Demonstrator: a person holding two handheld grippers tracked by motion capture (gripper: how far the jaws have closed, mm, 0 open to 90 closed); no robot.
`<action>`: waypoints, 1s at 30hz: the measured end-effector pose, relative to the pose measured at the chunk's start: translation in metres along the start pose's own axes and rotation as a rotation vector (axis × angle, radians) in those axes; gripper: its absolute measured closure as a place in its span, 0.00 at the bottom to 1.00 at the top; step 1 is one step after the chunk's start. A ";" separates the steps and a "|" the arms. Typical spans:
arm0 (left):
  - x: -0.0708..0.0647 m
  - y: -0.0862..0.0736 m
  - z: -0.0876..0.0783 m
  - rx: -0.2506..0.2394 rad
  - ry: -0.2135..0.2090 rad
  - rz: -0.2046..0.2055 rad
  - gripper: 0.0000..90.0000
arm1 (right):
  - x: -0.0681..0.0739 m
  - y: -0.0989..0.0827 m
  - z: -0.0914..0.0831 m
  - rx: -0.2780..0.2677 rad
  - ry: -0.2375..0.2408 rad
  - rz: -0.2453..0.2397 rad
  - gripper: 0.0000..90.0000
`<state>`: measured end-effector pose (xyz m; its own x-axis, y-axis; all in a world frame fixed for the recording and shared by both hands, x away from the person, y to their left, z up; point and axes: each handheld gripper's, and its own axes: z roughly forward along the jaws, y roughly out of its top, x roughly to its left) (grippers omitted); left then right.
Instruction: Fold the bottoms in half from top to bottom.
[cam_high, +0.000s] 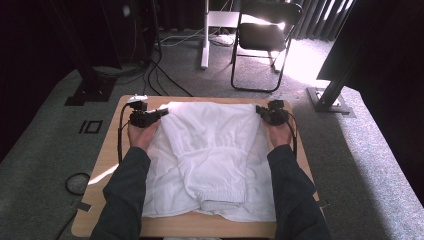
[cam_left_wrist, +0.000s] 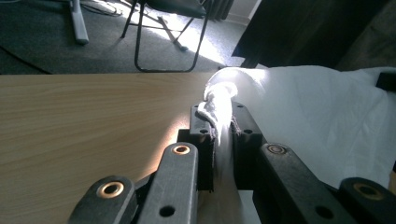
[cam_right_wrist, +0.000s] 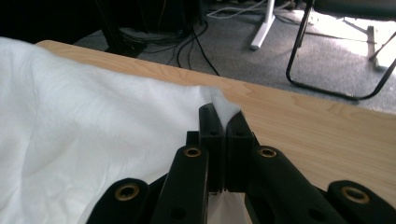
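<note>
White shorts lie spread over the wooden table, elastic waistband toward the near edge. My left gripper pinches the far left corner of the cloth; in the left gripper view its jaws are shut on a bunched fold of white fabric. My right gripper holds the far right corner; in the right gripper view its jaws are pressed together on a thin tip of cloth. Both far corners are raised off the tabletop, and the fabric hangs between them.
A black folding chair and a white stand leg are on the grey carpet beyond the table. Cables run across the floor at the far left. Bare wood shows left of the cloth and along the far edge.
</note>
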<state>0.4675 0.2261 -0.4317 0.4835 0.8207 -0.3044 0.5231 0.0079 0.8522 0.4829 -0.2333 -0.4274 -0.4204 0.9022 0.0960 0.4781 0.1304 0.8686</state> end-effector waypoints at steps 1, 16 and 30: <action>-0.001 -0.001 -0.004 0.006 -0.006 0.014 0.92 | 0.001 -0.001 -0.005 -0.006 0.007 -0.009 0.98; -0.025 -0.047 -0.083 -0.045 -0.087 0.104 0.93 | 0.025 -0.057 -0.085 -0.061 0.093 -0.090 0.98; -0.035 -0.132 -0.104 0.138 -0.087 0.139 0.98 | 0.046 -0.134 -0.110 0.055 0.164 -0.074 0.97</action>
<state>0.3082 0.2562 -0.4895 0.6137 0.7557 -0.2285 0.5354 -0.1857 0.8239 0.3144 -0.2543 -0.4858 -0.5739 0.8109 0.1147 0.4806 0.2201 0.8489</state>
